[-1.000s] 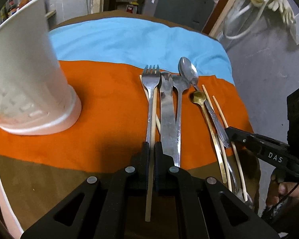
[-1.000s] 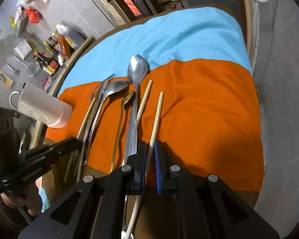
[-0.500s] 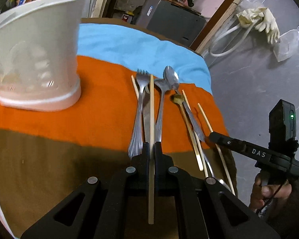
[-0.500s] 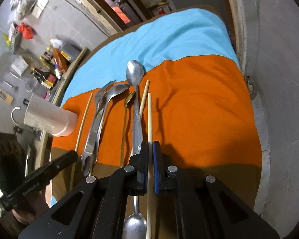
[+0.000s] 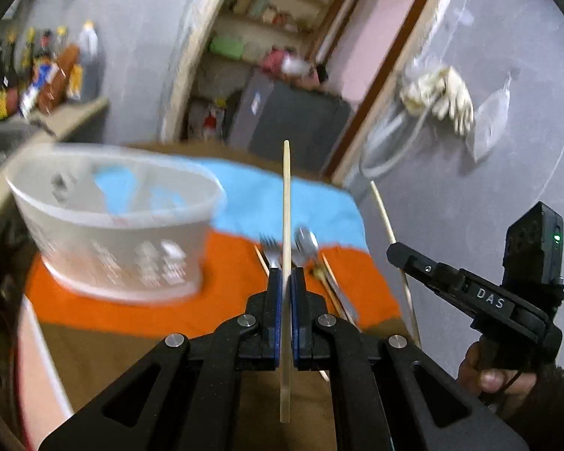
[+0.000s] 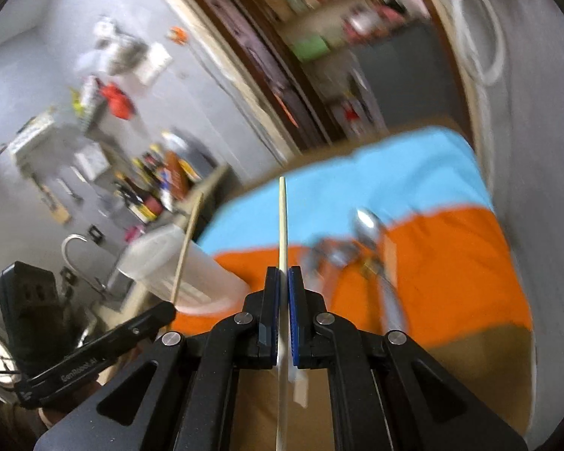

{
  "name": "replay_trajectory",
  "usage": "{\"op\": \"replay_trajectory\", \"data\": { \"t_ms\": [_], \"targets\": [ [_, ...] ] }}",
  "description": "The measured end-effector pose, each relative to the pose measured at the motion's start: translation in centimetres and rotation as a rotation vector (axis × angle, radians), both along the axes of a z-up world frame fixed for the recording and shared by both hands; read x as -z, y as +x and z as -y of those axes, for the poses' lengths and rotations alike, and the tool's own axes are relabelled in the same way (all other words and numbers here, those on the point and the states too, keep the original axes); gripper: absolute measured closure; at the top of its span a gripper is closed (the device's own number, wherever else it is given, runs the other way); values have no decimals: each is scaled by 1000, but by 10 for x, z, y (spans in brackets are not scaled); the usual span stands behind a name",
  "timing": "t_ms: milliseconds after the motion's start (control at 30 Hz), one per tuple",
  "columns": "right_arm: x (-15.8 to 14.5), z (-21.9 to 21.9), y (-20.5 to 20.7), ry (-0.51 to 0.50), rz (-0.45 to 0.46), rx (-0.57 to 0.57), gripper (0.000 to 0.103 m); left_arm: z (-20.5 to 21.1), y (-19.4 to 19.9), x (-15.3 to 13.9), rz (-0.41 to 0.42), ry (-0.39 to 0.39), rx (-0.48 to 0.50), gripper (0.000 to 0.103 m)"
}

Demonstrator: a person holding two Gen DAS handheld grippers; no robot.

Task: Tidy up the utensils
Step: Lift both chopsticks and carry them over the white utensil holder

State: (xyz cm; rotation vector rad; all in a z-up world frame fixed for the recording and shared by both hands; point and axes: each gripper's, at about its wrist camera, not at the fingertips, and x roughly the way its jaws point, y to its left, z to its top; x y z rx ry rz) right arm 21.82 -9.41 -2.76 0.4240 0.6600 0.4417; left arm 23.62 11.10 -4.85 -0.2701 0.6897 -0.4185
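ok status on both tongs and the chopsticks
Left tongs shut on one chopstick. Right tongs shut on another. White holder ahead, path clear.

Grey walls (image 5: pixel 451 18), cluttered wooden shelves (image 5: pixel 278 3) — bottles (image 5: pixel 45 71) on a ledge.

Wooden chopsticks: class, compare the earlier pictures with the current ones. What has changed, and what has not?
Each gripper has lifted its thin wooden chopstick off the orange cloth: left gripper holds one, right gripper the other, tips now raised towards the white perforated plastic holder. Both were already clamped. The metal fork and spoons stay lying on the cloth.
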Motion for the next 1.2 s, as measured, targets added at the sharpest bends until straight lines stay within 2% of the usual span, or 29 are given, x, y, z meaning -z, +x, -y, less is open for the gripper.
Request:
{"op": "replay_trajectory", "data": {
  "t_ms": [200,300,433,567,767,867,1000,1200],
  "targets": [
    [-45,-61,34,118,205,-69,100,-64,16,-39,156,-50,-140,101],
    [-59,-89,55,180,289,-91,100,-102,29,-45,212,-81,-212,101],
    [-62,-113,81,248,374,-100,100,-151,57,-41,258,-146,-298,101],
    [-45,-121,93,260,443,-76,100,-186,78,-30,293,-177,-339,101],
    [-11,-129,95,223,476,-70,100,-194,79,-6,342,-193,-346,101],
    [2,-127,94,223,484,-66,100,-186,71,2,380,-165,-342,101],
    [14,-128,93,199,490,-93,100,-171,63,10,452,-89,-345,101],
    [22,-136,88,153,519,-141,100,-157,56,25,521,-23,-332,101]
  ]
}}
